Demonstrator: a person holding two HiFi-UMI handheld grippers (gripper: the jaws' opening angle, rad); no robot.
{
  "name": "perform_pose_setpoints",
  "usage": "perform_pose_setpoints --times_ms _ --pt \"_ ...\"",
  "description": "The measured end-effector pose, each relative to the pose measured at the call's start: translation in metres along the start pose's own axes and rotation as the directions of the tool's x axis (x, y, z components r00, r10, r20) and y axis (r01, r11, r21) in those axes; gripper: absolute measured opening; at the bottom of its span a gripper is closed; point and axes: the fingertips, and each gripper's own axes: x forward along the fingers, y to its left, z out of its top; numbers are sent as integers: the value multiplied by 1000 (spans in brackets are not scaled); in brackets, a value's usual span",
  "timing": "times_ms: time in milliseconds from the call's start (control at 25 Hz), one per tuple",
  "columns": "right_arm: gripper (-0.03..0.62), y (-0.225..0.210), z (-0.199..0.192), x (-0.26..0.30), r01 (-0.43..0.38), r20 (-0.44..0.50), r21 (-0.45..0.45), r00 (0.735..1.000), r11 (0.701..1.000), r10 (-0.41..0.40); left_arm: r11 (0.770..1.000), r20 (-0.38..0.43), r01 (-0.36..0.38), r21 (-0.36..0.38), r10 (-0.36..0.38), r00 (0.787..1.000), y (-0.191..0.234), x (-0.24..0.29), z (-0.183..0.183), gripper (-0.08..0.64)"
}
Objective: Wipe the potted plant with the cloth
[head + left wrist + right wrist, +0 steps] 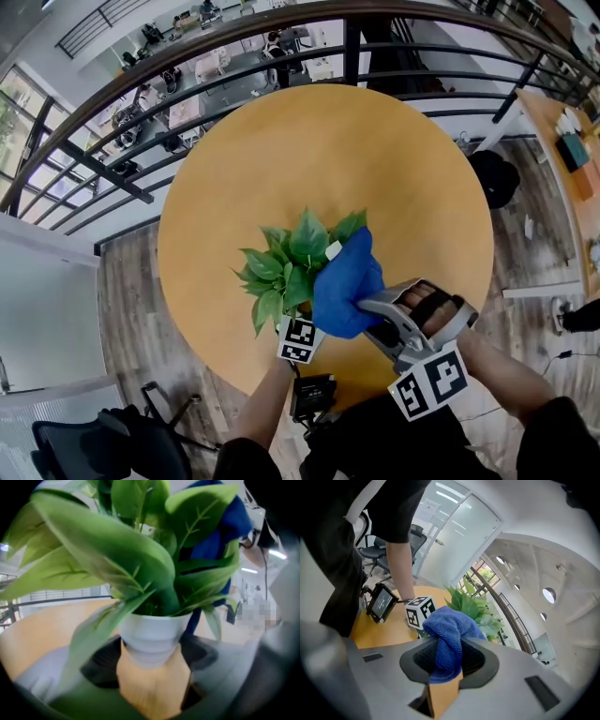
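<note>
Our left gripper (151, 657) has its fingers (101, 660) clamped on the pot (154, 632) to steady the plant (291, 255) near the counter (375, 169) edge; our right gripper (446, 660) pinches the cloth (447, 630), pressing it on the leaves (471, 603).

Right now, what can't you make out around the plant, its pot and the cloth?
- Left gripper view: the white plastic pot sits in the left claw, but its base is blurred.
- Head view: the green leafy plant and the blue microfibre cloth hide that pot and most of the left claw.
- Right gripper view: the cloth, bunched in the right claw, hides where it meets the plant.
</note>
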Motion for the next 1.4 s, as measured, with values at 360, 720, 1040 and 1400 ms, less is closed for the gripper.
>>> perform_pose_setpoints --times_ms 360,720,1040,1400 --pt "104 -78 57 -39 138 191 90 970 986 -153 1000 -7 5 -3 -5 1000 -3 -3 -3 397" --pt "103 -175 103 -81 216 427 375 823 902 -374 1000 -6 3 2 -3 1000 -3 -2 -2 396" --pt "103 -102 41 14 -19 286 437 951 899 -119 1000 -8 3 0 -3 1000 -3 -1 0 396" --pt "104 -82 -6 33 -41 211 535 974 844 -87 1000 -7 3 1 -3 1000 -1 -2 -1 396"
